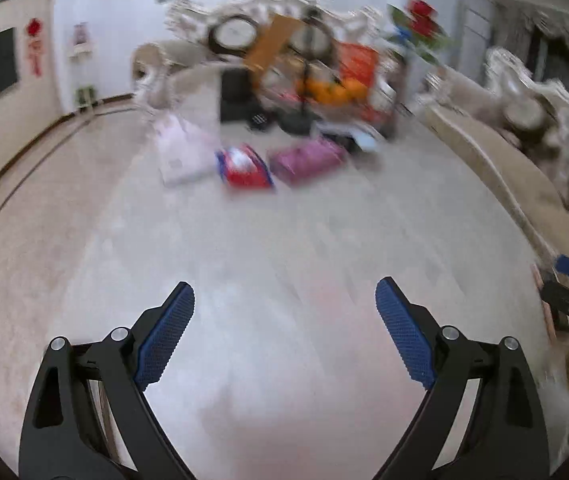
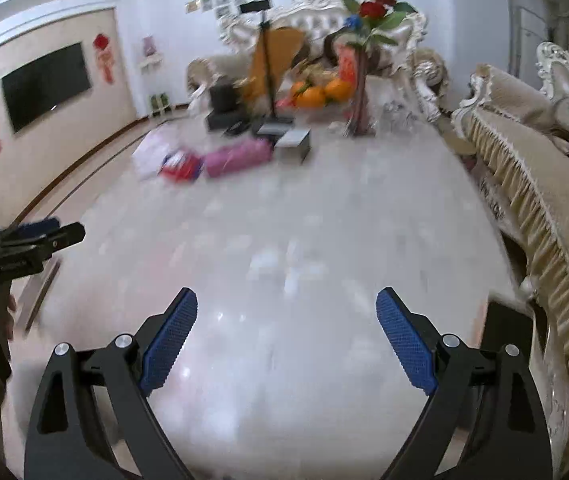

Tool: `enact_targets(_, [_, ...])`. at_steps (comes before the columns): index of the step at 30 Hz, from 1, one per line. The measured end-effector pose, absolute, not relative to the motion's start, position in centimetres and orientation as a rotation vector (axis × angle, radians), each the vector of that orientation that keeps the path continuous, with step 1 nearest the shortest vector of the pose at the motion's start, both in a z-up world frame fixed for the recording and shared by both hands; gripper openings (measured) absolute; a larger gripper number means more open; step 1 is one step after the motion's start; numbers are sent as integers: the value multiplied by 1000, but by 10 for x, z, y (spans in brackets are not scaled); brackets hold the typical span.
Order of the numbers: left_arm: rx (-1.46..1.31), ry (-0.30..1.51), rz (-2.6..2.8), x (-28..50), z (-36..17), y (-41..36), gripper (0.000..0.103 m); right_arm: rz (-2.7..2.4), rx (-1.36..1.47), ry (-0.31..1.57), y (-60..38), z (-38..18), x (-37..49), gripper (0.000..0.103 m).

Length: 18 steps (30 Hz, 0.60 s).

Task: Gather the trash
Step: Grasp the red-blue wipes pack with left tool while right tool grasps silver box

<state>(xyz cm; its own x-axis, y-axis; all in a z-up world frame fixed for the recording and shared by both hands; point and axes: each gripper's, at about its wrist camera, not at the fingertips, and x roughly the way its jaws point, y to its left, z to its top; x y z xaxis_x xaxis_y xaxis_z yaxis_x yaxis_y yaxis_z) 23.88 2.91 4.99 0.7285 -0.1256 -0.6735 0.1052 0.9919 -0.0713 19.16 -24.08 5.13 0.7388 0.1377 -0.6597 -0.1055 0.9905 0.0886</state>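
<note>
Both views are motion-blurred. My left gripper [image 1: 284,296] is open and empty above a glossy white table [image 1: 284,248]. My right gripper [image 2: 286,304] is also open and empty over the same table [image 2: 304,220]. At the table's far end lie a white packet [image 1: 180,152], a red and blue packet [image 1: 244,166] and a pink packet [image 1: 308,160]; they also show in the right wrist view as a red packet [image 2: 180,166] and a pink packet [image 2: 238,156]. The left gripper shows at the left edge of the right wrist view [image 2: 28,240].
Oranges [image 2: 320,94], a vase of red roses [image 2: 368,40], a black stand [image 2: 268,80] and small boxes [image 2: 294,140] stand at the table's far end. A fringed beige sofa [image 2: 532,184] runs along the right. A wall TV [image 2: 44,84] hangs at left.
</note>
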Motion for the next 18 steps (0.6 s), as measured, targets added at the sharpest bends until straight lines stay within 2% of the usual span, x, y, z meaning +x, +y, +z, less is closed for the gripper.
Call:
enact_targets(8, [-51,781,-37,340,28,35,90,119,52,721,-221,42,295,87])
enact_targets(18, [-98,853,29,416,-6,51,90,43,29,806,-203,12,405,87])
